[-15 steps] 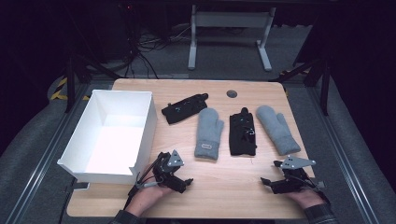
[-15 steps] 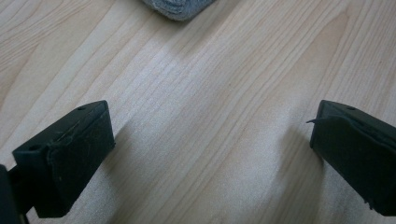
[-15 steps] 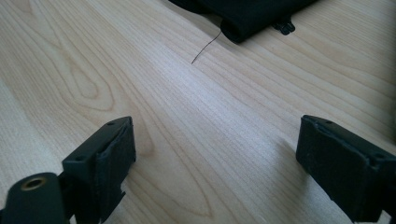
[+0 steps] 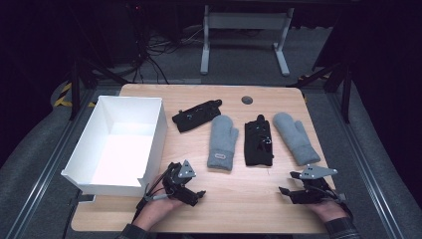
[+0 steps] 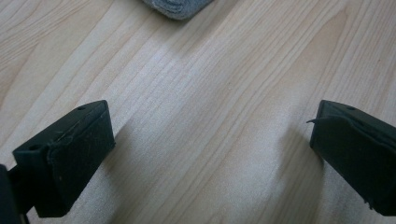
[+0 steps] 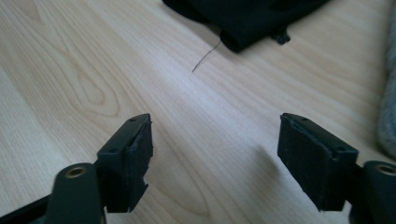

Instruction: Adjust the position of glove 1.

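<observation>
Both grippers rest low on the desk (image 4: 239, 199), jaws wide, holding nothing. Left gripper (image 4: 196, 195) sits just below the grey mitten (image 4: 221, 143), whose cuff edge (image 5: 175, 7) its own view catches. Right gripper (image 4: 288, 193) sits below and right of that mitten; its view shows the black glove (image 6: 247, 18) with a loose thread. White box (image 4: 84, 164) lies left of the mitten.

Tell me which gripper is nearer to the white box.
Left. The left gripper sits just off the near right corner of the white box, jaws open. The right gripper is far across the table, below the grey mitten.

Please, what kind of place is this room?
Probably a lab or recording workspace, not a home. A bare wooden table stands on grey floor between metal rails, cables lie behind it, and gloves and a white box are laid out neatly.
</observation>
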`<state>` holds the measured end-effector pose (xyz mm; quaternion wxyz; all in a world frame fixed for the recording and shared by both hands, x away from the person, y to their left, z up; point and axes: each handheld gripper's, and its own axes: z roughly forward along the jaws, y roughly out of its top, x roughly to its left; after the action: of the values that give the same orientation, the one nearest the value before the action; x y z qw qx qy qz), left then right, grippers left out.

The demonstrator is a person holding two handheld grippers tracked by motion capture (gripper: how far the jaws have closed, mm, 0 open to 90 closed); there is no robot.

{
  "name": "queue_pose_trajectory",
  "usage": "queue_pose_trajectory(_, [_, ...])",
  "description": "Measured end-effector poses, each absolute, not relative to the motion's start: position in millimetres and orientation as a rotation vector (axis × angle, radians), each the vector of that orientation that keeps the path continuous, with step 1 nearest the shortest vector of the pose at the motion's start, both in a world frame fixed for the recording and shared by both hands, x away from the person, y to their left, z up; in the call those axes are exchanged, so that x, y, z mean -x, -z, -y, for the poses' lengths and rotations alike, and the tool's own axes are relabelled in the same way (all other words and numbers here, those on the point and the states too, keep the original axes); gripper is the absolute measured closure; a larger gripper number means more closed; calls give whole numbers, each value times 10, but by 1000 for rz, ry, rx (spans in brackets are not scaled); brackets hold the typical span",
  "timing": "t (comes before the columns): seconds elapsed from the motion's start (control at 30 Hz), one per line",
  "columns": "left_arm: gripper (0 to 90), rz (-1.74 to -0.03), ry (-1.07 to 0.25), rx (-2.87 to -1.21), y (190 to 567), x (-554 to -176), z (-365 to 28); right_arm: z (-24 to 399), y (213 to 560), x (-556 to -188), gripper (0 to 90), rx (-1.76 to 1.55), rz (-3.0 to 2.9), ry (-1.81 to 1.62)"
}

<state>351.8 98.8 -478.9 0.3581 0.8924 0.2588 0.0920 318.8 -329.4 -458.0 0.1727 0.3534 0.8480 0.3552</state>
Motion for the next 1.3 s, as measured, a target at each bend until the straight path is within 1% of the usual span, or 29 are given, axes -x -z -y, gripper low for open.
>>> queue_pose_trajectory(0.07, [1,-666,-237,-2304,4788,-3519,-988,3305,4494,-3195,341,-1008,-2377,-1029])
queue_pose_trajectory(0.23, [1,-668,-241,-2304,4788,-3518,-989,3328,4388,-3265,384,-1027,-2343,-1034])
queue_pose_trajectory(0.67, [1,-668,-236,-2306,4786,-3519,-989,3428,4148,-3566,427,-1113,-2218,-1053])
queue_pose_trajectory(0.93, [1,-671,-237,-2306,4786,-3517,-988,3517,4105,-3756,472,-1157,-2175,-1038])
queue_pose_trajectory(1.3, [1,-679,-239,-2303,4787,-3509,-987,3623,4120,-4072,479,-1207,-2132,-1005])
